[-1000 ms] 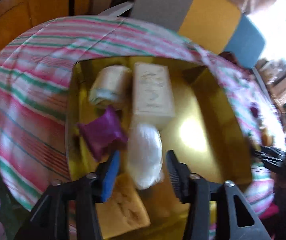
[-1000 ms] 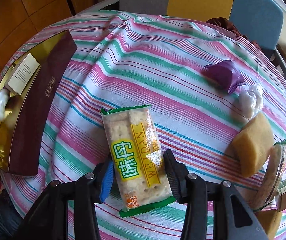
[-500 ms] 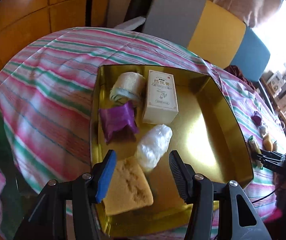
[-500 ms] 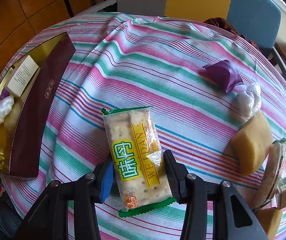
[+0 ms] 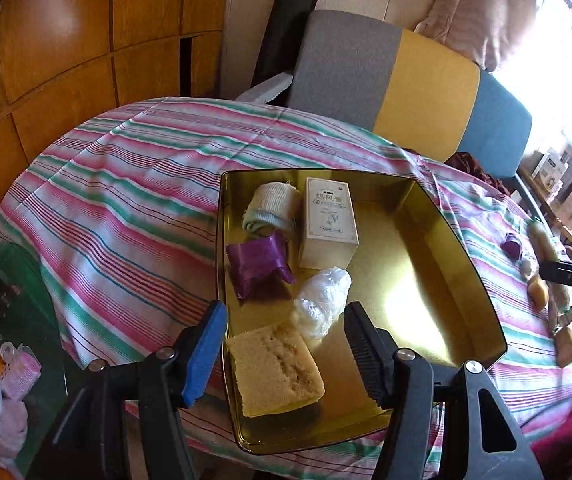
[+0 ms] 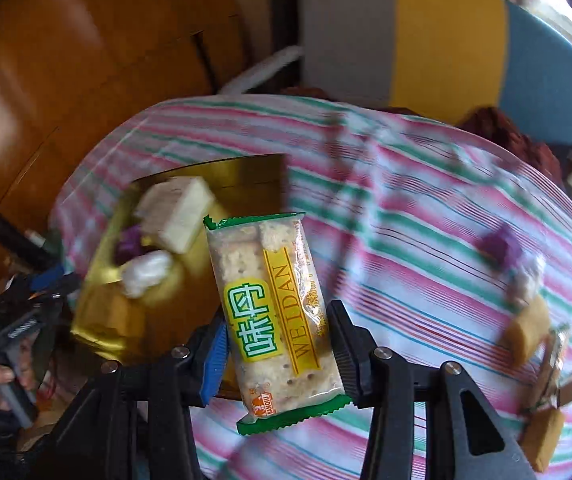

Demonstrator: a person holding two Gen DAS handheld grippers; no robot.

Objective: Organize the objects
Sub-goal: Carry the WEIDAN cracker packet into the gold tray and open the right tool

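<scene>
Now the gold tray (image 5: 438, 236) is the landmark: it sits on the striped counter (image 5: 126, 216), toward the counter's left end in the right wrist view (image 6: 242, 172). Everything else is placed off it.

Already in the tray: white box (image 5: 328, 216), rolled cloth (image 5: 272, 210), purple packet (image 5: 256, 266), clear plastic bundle (image 5: 322, 306), yellow sponge (image 5: 276, 368), all crowded along its left half. The right half shows bare gold.

Cracker packet (image 6: 274, 304) hangs clear of the counter, just off the tray's right edge in the right wrist view, long axis running straight along the fingers, top end pointing away from the camera. The right gripper (image 6: 276, 346) is clamped on its lower half, tilted steeply down; the frame is blurred, so exact height above the tray can't be told.

Left gripper (image 5: 284, 344) hovers above the tray's near end, over the sponge and bundle, fingers apart and opening, nothing pressed between them.

Judgement: the right hand is the carrier and the nearer one; the coming move is likely leftward over the tray wall into the bare half.

More loose items lie well right of the tray: another purple packet (image 6: 500, 246), sponge pieces (image 6: 526, 328).
</scene>
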